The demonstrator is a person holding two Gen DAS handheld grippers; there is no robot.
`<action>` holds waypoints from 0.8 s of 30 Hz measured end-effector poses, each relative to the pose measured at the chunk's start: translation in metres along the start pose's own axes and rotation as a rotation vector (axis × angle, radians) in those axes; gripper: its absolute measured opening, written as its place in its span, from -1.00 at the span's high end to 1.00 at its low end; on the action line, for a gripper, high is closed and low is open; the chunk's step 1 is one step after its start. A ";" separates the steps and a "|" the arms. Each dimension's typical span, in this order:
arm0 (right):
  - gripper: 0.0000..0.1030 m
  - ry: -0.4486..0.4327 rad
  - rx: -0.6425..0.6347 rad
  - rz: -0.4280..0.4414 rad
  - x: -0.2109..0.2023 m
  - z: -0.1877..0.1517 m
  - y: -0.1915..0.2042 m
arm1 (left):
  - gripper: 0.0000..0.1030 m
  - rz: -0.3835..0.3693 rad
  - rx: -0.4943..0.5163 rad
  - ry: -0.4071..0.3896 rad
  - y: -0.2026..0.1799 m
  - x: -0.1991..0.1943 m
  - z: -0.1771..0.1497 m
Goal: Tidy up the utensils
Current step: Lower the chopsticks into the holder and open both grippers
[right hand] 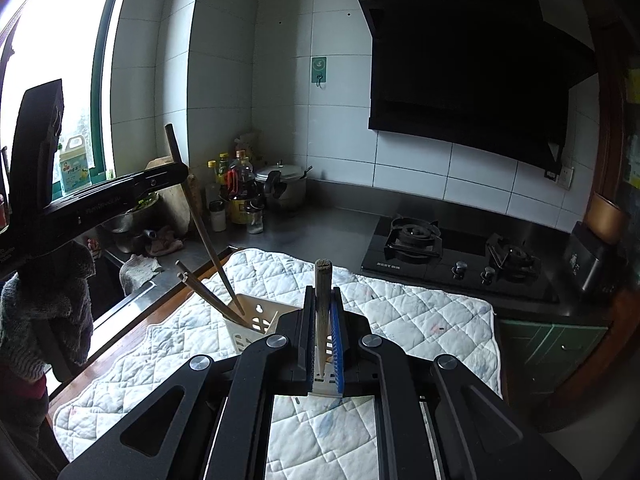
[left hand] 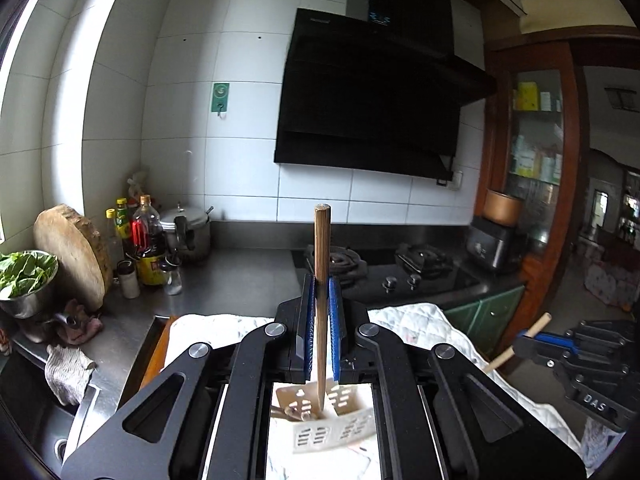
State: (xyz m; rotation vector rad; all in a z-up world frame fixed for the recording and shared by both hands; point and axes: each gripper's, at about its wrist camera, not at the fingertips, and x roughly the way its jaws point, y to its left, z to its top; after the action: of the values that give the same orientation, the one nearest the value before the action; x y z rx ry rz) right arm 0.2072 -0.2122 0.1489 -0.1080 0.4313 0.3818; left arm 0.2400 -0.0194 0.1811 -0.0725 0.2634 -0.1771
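**A:** What do the jaws hold, and what could go wrong?

**B:** The left gripper point(left hand: 320, 308) has its jaws clenched on a dark brown chopstick point(left hand: 322, 248), which stands nearly upright. Its lower tip is already inside the white slotted utensil holder point(left hand: 332, 420) directly below the jaws. The right gripper point(right hand: 322, 332) pinches a pale wooden chopstick point(right hand: 322, 280) the same way, upright, with its tip low at the near part of the same holder point(right hand: 256, 316).

**B:** My judgement is that the main risk is tipping. The holder looks light, and both sticks enter it together, so a sideways nudge from either could shove it over or slide it on the quilted white cloth point(right hand: 400, 312). Letting go too high could also make a stick bounce out.

**A:** Anything else in the holder?

**B:** Yes, a pair of dark chopsticks point(right hand: 208, 296) leans out to the left. The two grippers work close together, so they might collide.

**A:** And beyond?

**B:** The cloth lies on a steel counter point(right hand: 312, 228), with a gas hob point(right hand: 460, 256) at the far right.
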 end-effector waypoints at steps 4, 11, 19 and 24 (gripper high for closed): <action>0.86 -0.011 0.010 0.007 0.006 0.005 -0.003 | 0.89 0.010 -0.021 -0.012 0.007 0.013 -0.003; 0.86 -0.054 0.014 0.001 0.013 0.017 -0.004 | 0.89 0.011 -0.017 0.066 0.015 0.040 -0.021; 0.86 -0.047 0.003 -0.033 0.034 0.016 -0.005 | 0.88 0.014 -0.021 0.126 0.023 0.056 -0.036; 0.86 -0.009 0.027 -0.024 0.053 0.007 -0.011 | 0.84 0.019 -0.017 0.135 0.024 0.054 -0.041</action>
State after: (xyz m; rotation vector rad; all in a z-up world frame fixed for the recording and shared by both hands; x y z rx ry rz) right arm 0.2585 -0.2031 0.1329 -0.0849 0.4261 0.3523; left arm 0.2841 -0.0072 0.1260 -0.0749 0.4003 -0.1612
